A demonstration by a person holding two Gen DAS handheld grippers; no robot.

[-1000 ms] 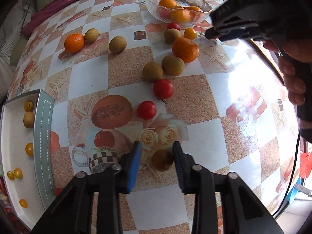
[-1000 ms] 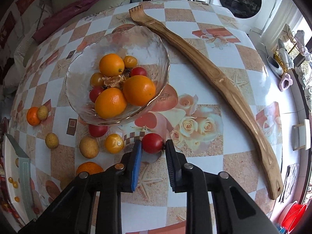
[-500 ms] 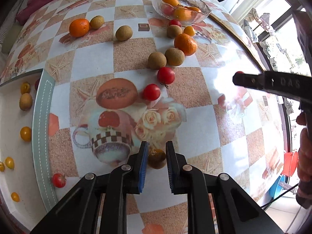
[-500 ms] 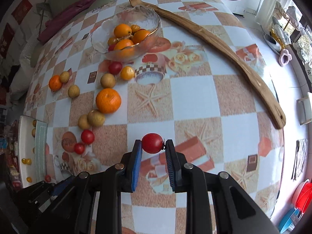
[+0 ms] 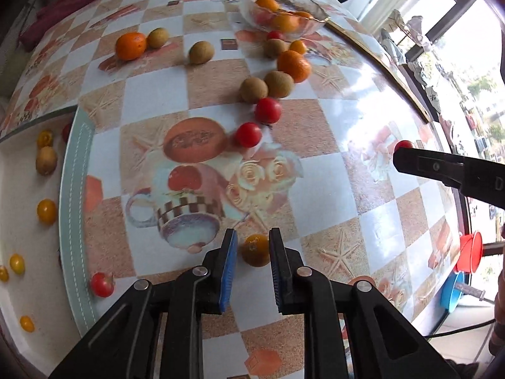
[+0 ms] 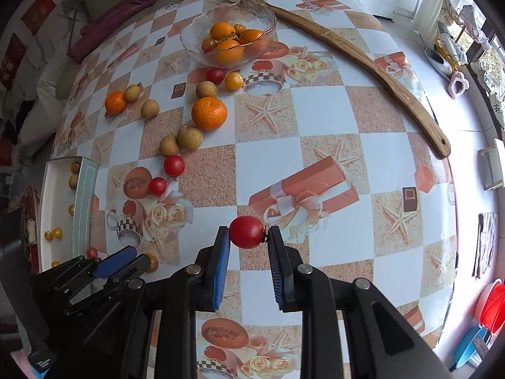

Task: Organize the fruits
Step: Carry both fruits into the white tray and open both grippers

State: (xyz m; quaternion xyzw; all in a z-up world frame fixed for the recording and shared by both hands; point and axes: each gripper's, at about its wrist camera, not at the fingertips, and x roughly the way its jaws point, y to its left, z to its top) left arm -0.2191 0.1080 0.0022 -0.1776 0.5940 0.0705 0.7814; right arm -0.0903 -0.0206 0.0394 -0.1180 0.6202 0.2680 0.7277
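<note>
Carried away from the glass bowl [image 6: 228,36], the red tomato [image 6: 246,232] now hangs above a printed gift box, clenched in the right gripper [image 6: 247,248] jaws. Left gripper [image 5: 251,260] jaws grasp a small orange fruit [image 5: 256,250] over the bench [image 5: 331,177]. Farther off, loose fruit trails toward the bowl.

A red cherry tomato [image 6: 246,231] sits clamped off the table, an orange-yellow one [image 5: 256,250] between blue pads, while oranges, brown longans and two red tomatoes [image 6: 173,165] trail across the checkered cloth from the glass bowl [image 6: 228,42] toward the white tray [image 6: 58,203].
</note>
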